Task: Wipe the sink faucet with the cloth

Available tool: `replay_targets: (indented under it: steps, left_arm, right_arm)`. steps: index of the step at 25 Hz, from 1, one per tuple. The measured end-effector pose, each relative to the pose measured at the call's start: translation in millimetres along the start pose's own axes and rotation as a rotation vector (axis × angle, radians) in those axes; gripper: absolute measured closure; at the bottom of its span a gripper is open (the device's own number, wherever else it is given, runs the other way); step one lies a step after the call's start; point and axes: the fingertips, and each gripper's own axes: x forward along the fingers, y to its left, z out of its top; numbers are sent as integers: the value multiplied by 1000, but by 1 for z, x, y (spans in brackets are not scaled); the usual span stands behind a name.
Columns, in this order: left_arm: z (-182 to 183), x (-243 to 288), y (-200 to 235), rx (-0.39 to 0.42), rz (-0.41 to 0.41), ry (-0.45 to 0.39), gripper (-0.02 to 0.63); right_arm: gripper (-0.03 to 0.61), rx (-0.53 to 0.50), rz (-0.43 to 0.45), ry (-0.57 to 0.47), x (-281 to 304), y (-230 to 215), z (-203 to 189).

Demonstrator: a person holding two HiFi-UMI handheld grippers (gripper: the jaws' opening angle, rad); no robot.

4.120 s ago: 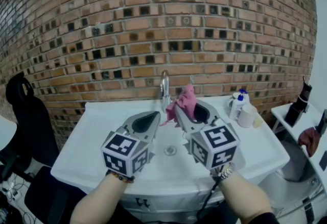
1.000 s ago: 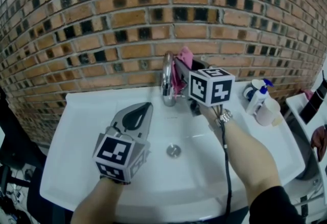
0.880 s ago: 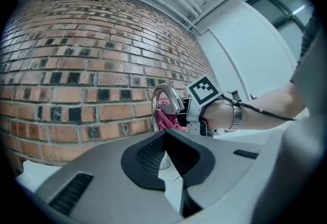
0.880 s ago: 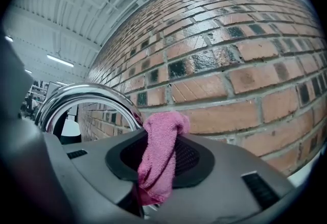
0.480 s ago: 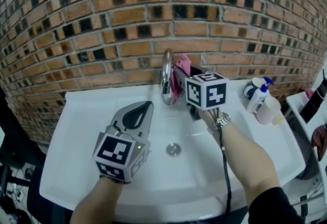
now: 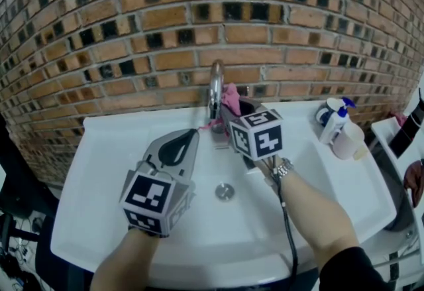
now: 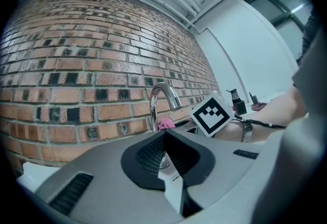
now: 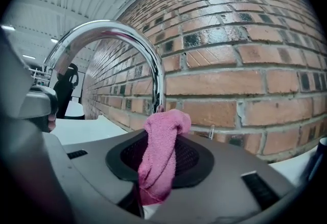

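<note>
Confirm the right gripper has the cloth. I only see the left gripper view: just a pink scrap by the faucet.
Observer: Yes. The right gripper view shows the pink cloth clamped between the right gripper's fingers.
Operator: Where's my left gripper over the sink?
Observer: Head view: the left gripper is over the sink, left of the drain.
Operator: Anything else on the deck?
Observer: A blue-topped spray bottle and a white container at the right rear corner.

Wash area, white sink point(image 6: 93, 170), faucet point(image 6: 214, 92), brick wall point(image 6: 132, 18)
</note>
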Motion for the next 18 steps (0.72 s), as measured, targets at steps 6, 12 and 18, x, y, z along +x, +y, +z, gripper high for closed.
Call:
replay_targets:
  steps: [6, 12, 18]
  left_arm:
    - [0, -1, 0, -15, 10, 10, 611]
    - [1, 0, -2, -8, 5, 6, 611]
    - [0, 0, -5, -12, 3, 13, 611]
  right_arm:
    - [477, -6, 5, 9, -4, 5, -12]
    - [477, -14, 20, 35, -10, 11, -30]
    - [479, -11, 48, 77, -15, 19, -49]
